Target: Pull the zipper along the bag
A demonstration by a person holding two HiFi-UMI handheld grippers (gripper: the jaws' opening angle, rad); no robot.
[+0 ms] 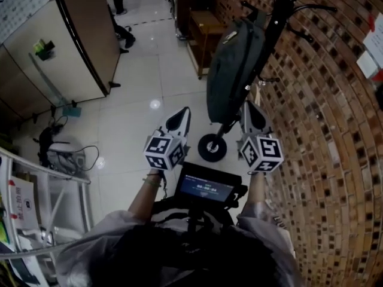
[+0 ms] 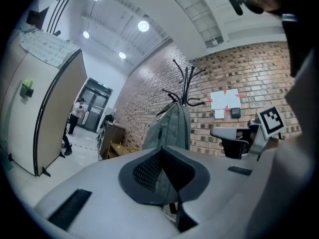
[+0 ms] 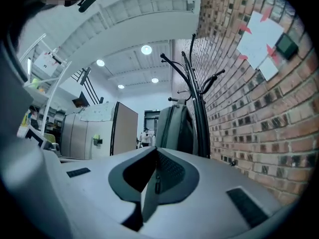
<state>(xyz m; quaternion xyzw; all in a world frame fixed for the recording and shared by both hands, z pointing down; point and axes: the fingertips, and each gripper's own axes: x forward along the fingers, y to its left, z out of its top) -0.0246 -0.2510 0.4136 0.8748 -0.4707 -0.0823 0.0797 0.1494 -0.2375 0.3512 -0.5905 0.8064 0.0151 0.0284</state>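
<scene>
A grey-green backpack [image 1: 234, 64] hangs upright on a black coat stand [image 1: 281, 17] against the brick wall. A dark zipper line runs down its side [image 2: 160, 133]. My left gripper [image 1: 183, 113] is held low, left of the bag's bottom and apart from it, jaws shut on nothing. My right gripper [image 1: 251, 107] sits just right of the bag's lower end, also shut and empty. In the left gripper view the backpack [image 2: 172, 128] stands beyond the closed tips [image 2: 162, 152]. The right gripper view shows the bag [image 3: 174, 128] straight ahead of its closed tips [image 3: 156, 150].
The stand has a wheel [image 1: 212, 147] at its base. A brick wall [image 1: 323, 130] runs along the right, with papers [image 2: 224, 101] pinned on it. A wooden bench [image 1: 203, 31] stands behind the bag, a tall partition [image 1: 66, 40] at left. A screen [image 1: 203, 189] hangs at my chest.
</scene>
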